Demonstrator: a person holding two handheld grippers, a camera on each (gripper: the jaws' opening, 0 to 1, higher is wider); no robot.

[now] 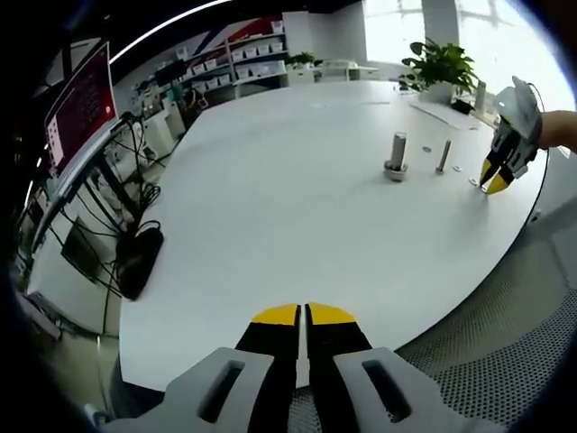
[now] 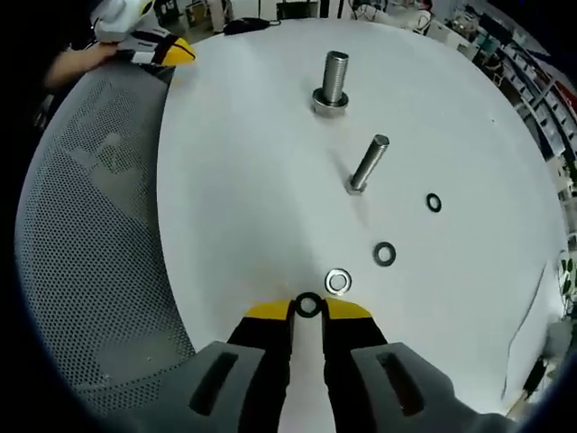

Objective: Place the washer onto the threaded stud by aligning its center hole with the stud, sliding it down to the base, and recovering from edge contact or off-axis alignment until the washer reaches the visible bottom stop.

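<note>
On the round white counter point(image 2: 234, 162), a thick threaded steel stud point(image 2: 333, 79) stands upright in a nut base; a thinner steel bolt point(image 2: 368, 164) stands nearby, between it and the washers. A small dark washer point(image 2: 308, 305) is gripped between the yellow tips of the right gripper point(image 2: 308, 310). Just beyond lie a silver washer point(image 2: 338, 281) and two other dark washers point(image 2: 385, 253). The left gripper point(image 1: 303, 316) is held at the counter's edge, fingers closed on nothing. A grey mesh chair point(image 2: 90, 262) stands beside the counter; shelves point(image 1: 243, 59) and a potted plant point(image 1: 442, 65) are seen behind.
</note>
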